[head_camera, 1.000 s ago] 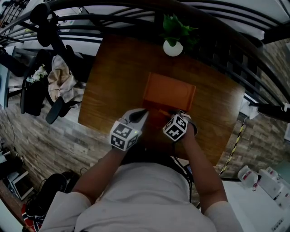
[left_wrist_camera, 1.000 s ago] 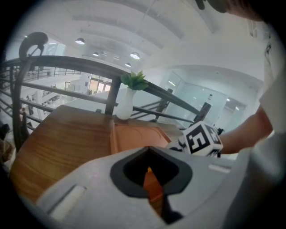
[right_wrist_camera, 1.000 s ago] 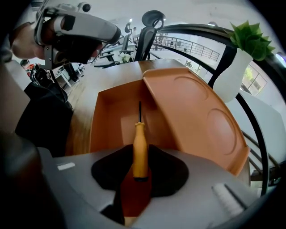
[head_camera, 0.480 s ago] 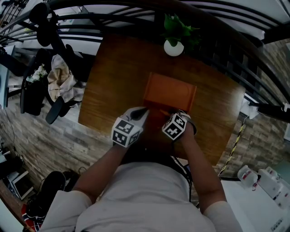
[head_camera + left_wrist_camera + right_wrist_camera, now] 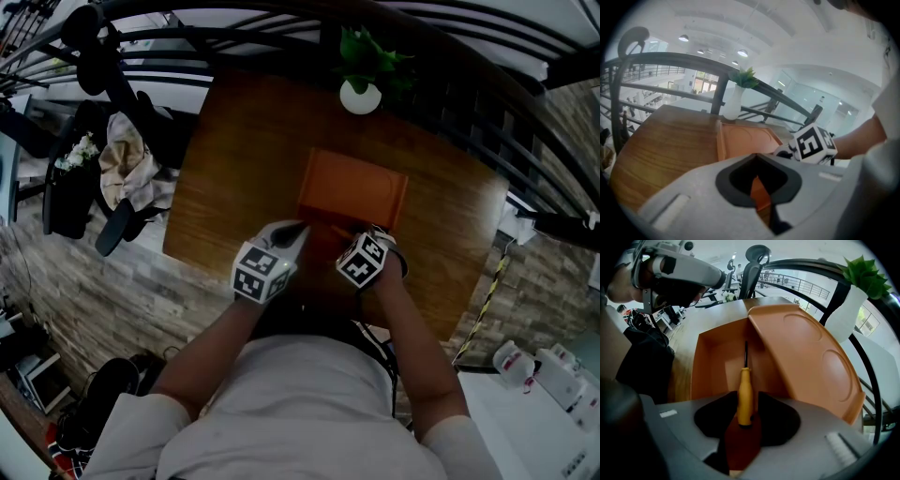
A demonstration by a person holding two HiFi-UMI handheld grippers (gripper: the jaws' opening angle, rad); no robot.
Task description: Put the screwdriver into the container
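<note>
A brown wooden table (image 5: 234,169) with a visible grain fills the middle of the head view, with a dark metal railing (image 5: 281,23) curving past its far edge. On the table sits an orange plastic container (image 5: 717,362), a shallow rectangular box whose hinged lid (image 5: 811,348) stands raised along its right side (two round dimples are pressed into the lid).

The person's two hand-held grippers hover side by side at the box's near end. The left gripper (image 5: 758,178) points across the table towards the container, jaws only a slit apart with nothing in the gap. The right gripper (image 5: 744,401) points steeply down into the open box. Its jaws have just been opening and now stand wide, clear of the tool between them.

A white vase holding a green leafy plant (image 5: 360,94) stands at the table's far edge.

The screwdriver (image 5: 745,390), with a yellow-orange handle and a thin dark shaft, is inside the container's walls. Its handle sits between the right jaws and its shaft points towards the far wall.
</note>
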